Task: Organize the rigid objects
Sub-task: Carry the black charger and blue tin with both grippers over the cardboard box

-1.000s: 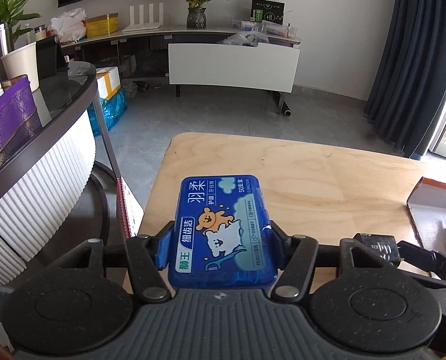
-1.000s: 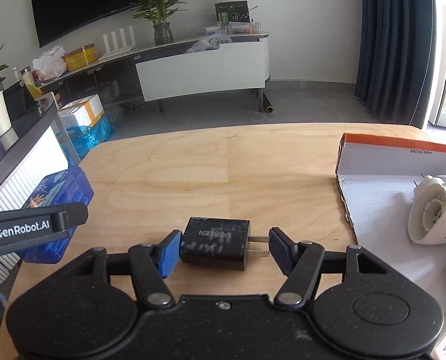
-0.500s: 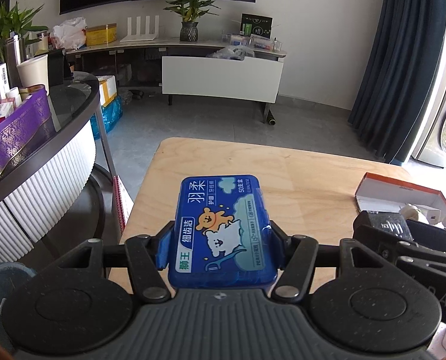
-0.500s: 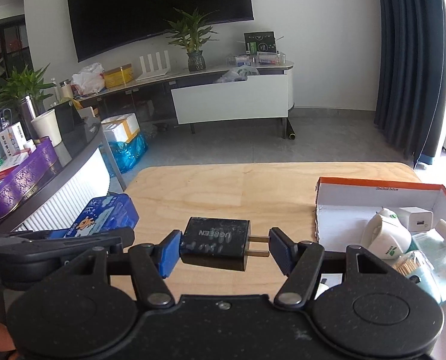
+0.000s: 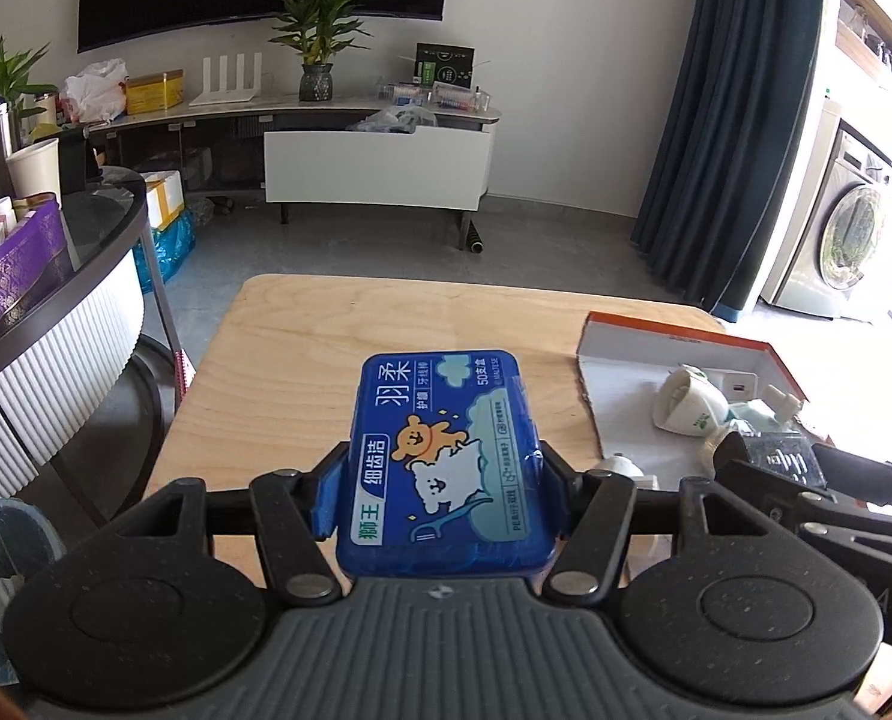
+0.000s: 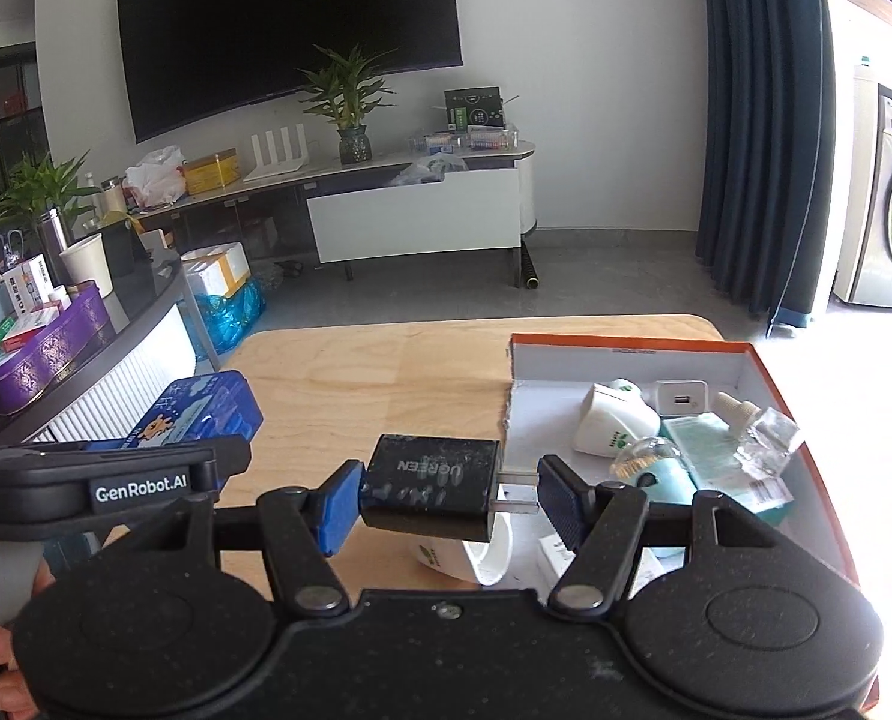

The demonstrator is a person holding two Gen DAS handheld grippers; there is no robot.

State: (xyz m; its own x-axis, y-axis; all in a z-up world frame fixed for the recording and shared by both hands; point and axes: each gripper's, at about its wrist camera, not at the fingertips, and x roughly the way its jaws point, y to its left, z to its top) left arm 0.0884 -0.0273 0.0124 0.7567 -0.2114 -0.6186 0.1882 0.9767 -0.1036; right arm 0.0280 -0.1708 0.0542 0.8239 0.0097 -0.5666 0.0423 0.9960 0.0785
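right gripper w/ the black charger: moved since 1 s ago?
Yes. The right gripper, clamped on the black charger, has risen and shifted right: the charger was low over bare wooden table and now overlaps the edge of the orange-rimmed box.

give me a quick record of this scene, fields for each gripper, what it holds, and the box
left gripper: shut on blue floss pick case, held above wooden table
right gripper: shut on black charger, prongs pointing toward the right finger
orange-rimmed box: open on table, right side
box contents: white charger, white plug-in device, teal packet
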